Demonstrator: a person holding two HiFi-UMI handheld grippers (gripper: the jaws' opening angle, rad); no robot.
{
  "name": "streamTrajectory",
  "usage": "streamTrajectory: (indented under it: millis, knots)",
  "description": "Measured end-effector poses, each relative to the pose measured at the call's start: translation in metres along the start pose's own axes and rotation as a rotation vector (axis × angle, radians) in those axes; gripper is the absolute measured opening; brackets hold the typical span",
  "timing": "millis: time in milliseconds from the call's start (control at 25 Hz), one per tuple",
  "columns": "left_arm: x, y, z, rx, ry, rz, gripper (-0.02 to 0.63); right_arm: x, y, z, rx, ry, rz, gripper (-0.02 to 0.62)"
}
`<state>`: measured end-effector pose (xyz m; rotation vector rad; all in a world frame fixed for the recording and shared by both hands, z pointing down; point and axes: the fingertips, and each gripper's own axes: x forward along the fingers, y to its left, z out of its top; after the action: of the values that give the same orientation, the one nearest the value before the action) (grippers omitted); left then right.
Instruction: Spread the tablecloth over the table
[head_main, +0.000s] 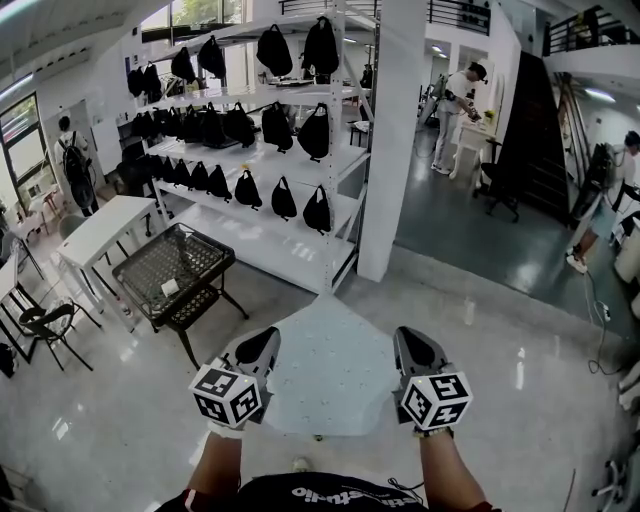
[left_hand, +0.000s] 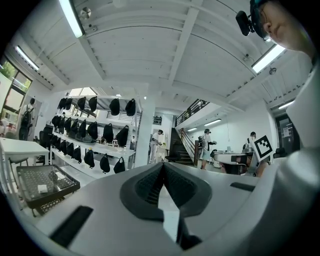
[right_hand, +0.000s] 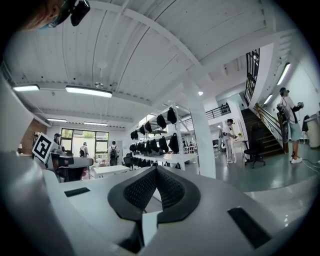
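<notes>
Head view: my left gripper (head_main: 258, 350) and right gripper (head_main: 415, 345) hold the white tablecloth (head_main: 330, 385) stretched between them, in front of me.

Left gripper view: my fingers (left_hand: 145, 186) are pinched on its thin edge.

Right gripper view: my fingers (right_hand: 175, 190) are likewise clamped on the cloth.

I judge it light, limp and likely to slip, so the corners are the best hold.

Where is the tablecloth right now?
Head view, bottom middle: the tablecloth is held up between the left gripper and the right gripper, above the floor.
</notes>
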<state>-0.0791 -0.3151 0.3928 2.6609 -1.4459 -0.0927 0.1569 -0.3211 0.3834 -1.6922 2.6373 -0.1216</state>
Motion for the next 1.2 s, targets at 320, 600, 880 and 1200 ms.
streamTrajectory:
  millis: [320,600,880,1200]
  knots:
    - [0.001,0.001,0.003,-0.004,-0.01,-0.003,0.017,0.0,0.002,0.001,0.004,-0.001,-0.002,0.025]
    - [0.006,0.003,0.008,0.0,-0.016,-0.015,0.017,0.006,0.004,0.002,-0.003,-0.002,-0.007,0.025]
    - [0.002,0.0,0.005,0.002,-0.007,-0.016,0.017,0.001,0.009,-0.002,-0.001,0.007,0.003,0.025]
    - [0.0,0.001,0.006,0.001,-0.008,-0.015,0.017,-0.001,0.013,0.004,-0.018,-0.003,0.01,0.025]
